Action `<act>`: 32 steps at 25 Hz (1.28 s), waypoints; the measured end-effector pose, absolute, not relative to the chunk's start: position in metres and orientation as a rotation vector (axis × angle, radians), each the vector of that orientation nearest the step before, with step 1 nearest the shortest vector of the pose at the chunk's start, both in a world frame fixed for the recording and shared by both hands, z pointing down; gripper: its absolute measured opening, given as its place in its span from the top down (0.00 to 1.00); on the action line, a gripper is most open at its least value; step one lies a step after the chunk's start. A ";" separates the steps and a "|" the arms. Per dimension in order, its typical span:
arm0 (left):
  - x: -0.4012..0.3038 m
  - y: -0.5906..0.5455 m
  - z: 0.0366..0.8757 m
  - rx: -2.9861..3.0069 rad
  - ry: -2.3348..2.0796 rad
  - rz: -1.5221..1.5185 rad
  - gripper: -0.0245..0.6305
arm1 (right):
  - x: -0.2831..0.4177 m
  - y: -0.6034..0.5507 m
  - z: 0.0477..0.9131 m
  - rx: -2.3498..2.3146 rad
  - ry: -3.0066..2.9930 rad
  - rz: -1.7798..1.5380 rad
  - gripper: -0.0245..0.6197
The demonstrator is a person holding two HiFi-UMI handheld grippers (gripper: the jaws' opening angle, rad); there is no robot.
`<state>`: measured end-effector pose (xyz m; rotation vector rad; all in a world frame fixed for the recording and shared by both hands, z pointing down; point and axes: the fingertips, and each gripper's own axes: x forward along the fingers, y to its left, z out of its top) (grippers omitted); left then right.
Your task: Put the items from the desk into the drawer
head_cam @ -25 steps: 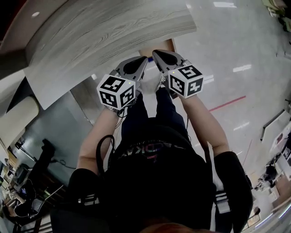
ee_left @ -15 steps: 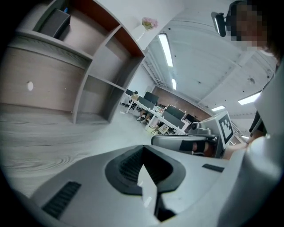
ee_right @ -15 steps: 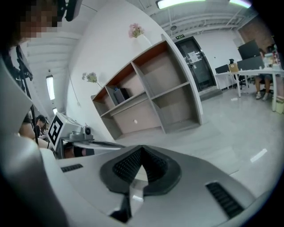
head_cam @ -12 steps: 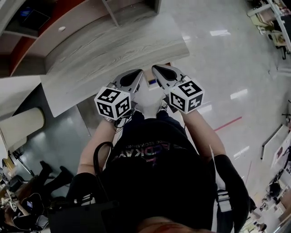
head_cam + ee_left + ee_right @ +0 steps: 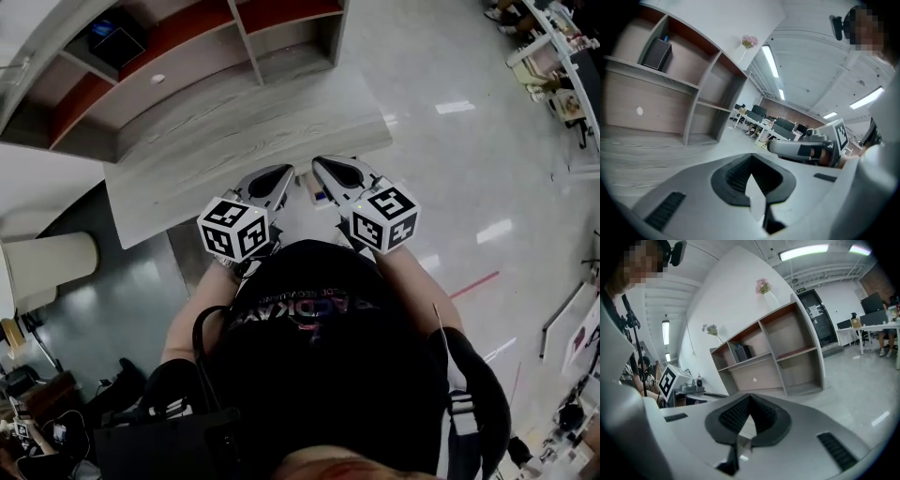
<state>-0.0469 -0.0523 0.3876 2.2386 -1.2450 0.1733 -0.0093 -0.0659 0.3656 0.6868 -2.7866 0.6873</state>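
Left gripper point(image 5: 277, 176) and right gripper point(image 5: 328, 169) side by side – both claws closed on nothing – tips pointing at the grey desk point(image 5: 225, 141), with the shelf point(image 5: 246, 37) beyond.

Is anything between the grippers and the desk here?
Nothing visible does. The left gripper and right gripper, jaws together on nothing, hang side by side at the near edge of the desk. I cannot make out an item or drawer.
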 end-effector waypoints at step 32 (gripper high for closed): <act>-0.123 0.001 0.403 2.022 -1.541 0.063 0.95 | -0.091 -0.019 0.393 0.265 -2.755 0.669 0.94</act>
